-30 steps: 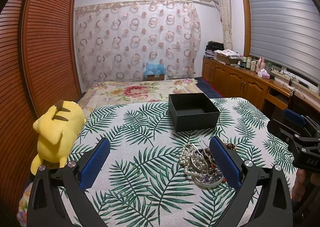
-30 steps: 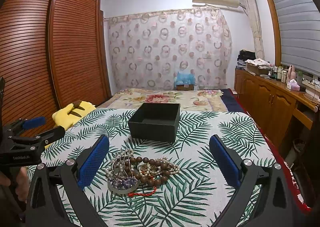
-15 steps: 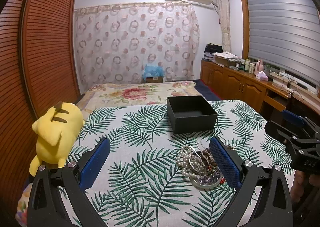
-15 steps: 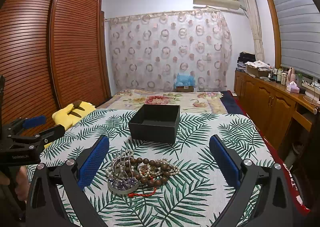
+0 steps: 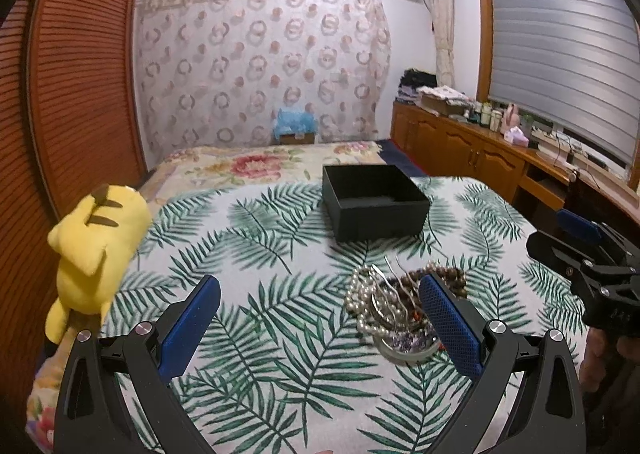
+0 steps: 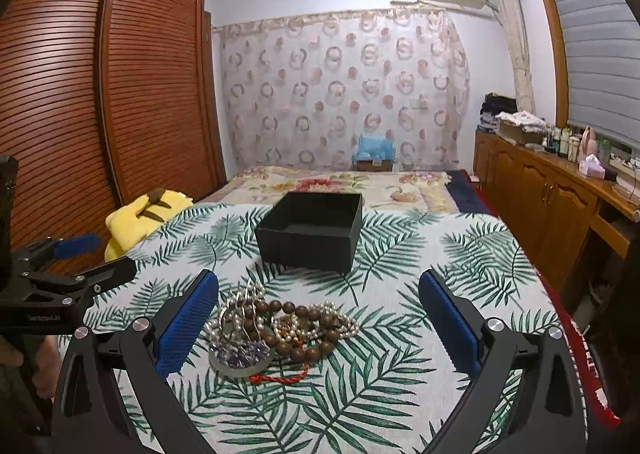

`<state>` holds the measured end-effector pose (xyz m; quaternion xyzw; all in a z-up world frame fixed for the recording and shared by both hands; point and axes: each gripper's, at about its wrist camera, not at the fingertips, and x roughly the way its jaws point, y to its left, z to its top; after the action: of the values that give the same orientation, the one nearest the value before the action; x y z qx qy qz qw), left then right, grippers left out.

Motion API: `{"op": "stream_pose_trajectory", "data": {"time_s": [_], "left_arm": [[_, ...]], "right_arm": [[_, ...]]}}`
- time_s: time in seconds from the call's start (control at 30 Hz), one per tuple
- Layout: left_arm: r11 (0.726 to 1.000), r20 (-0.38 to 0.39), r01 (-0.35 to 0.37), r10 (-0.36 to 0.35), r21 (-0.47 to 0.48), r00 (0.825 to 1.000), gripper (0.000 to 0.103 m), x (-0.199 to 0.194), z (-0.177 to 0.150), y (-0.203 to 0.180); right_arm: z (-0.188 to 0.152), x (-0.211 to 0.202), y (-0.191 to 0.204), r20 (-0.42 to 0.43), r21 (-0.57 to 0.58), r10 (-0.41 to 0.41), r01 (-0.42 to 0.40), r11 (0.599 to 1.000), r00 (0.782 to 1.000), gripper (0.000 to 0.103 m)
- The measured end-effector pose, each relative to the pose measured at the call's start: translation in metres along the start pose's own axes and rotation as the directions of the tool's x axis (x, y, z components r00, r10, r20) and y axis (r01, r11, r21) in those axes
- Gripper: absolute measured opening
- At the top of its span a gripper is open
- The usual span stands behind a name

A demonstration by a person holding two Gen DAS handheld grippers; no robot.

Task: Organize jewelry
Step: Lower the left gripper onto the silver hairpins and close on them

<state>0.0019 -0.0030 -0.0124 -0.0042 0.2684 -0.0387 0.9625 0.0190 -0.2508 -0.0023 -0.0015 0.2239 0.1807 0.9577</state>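
Nearest the cameras, both grippers hang over the leaf-print cover with nothing between their blue pads. The left gripper [image 5: 320,318] has its jaws spread wide, and so does the right gripper [image 6: 318,316] — a ready stance, I judge, for reaching into a loose pile rather than carrying anything. Each tool also shows at the edge of the other's view, so the two flank the work from either side.

Just beyond the fingertips lies the jewelry heap [image 6: 276,328], all of it on the bed cover [image 6: 440,266] and none of it yet in the box. Heaped together like this, the pieces overlap and tangle, so picking one out probably means pinching a single strand at its free edge. Counting what can be told apart: one string of large brown wooden beads [image 6: 304,318], at least one strand of pearls [image 5: 360,306] — possibly more, the loops overlap too much to say — one round glass dish [image 6: 240,360] with purple bits in it, one metal hair comb with long prongs [image 5: 390,286] standing out of the dish, and one red cord [image 6: 280,377] trailing at the near edge.

Farther back sits one black box [image 6: 310,232], open-topped and apparently empty, close behind the heap; it looks like the place the pieces are meant to go. To the left, at the bed's edge, rests one yellow plush toy [image 5: 96,250].
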Motion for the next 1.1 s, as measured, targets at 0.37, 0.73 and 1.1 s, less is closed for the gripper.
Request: {"op": "stream_pose_trajectory", "data": {"time_s": [0.37, 0.73, 1.1], "left_arm": [[0.996, -0.12, 0.089, -0.085, 0.026, 0.989, 0.096, 0.033, -0.015, -0.014], [0.978, -0.245, 0.195, -0.172, 0.071, 0.954, 0.096, 0.062, -0.025, -0.04], [0.968, -0.305, 0.234, -0.196, 0.094, 0.932, 0.096, 0.092, -0.026, -0.061]], "right_arm": [[-0.033, 0.033, -0.025, -0.14, -0.036, 0.001, -0.006, 0.999, 0.99, 0.094], [-0.053, 0.054, -0.034, -0.237, -0.072, 0.009, -0.027, 0.997, 0.971, 0.091], [-0.052, 0.046, -0.057, -0.213, 0.016, 0.003, 0.001, 1.0, 0.977, 0.09]]}}
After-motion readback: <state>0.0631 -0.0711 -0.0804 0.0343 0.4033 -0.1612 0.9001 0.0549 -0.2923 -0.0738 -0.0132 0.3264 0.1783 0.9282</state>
